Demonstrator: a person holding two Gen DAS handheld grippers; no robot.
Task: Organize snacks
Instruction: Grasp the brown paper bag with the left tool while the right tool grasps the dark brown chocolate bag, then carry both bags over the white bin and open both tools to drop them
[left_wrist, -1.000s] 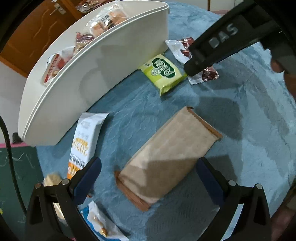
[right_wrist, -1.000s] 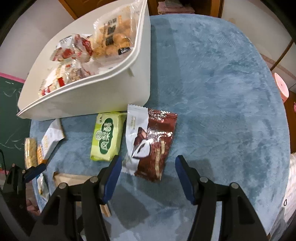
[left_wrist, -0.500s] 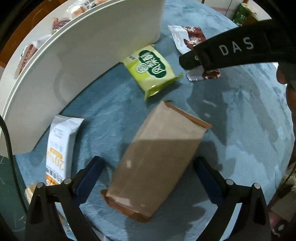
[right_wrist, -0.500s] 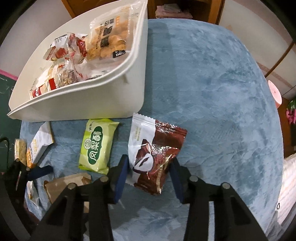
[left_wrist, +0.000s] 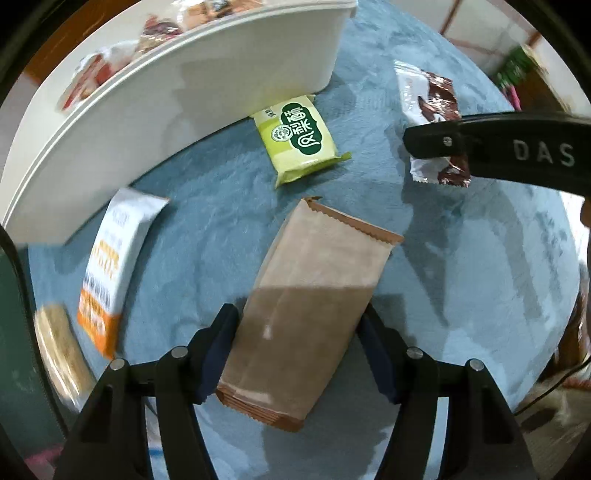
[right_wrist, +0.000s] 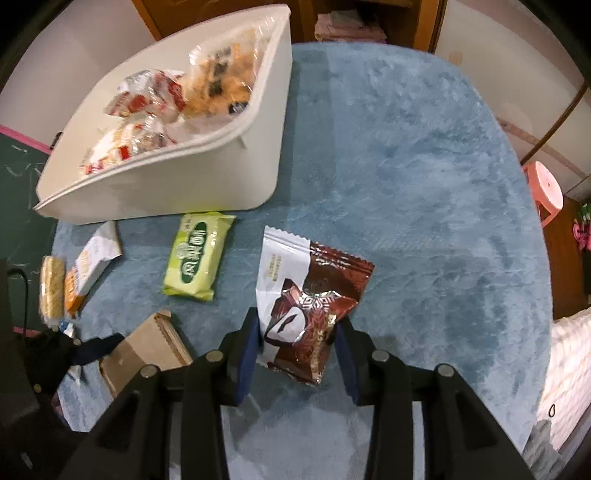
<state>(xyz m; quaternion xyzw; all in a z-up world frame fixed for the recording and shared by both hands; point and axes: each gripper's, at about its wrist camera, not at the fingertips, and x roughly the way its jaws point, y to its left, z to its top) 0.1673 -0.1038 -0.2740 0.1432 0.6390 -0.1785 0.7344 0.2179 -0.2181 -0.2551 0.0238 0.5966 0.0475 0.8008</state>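
left gripper (left_wrist: 297, 350) just closed onto the tan packet (left_wrist: 310, 306); right gripper (right_wrist: 297, 349) clamps the brown pouch (right_wrist: 310, 299); open blue surface (right_wrist: 424, 184) beyond.

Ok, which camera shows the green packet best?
The left wrist view: the green packet lies large and unblocked, its label sharp. The right wrist view shows it whole too, but smaller and softer.

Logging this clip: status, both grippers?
Left gripper closing around tan packet. Right gripper shut on brown pouch. White bin path clear.
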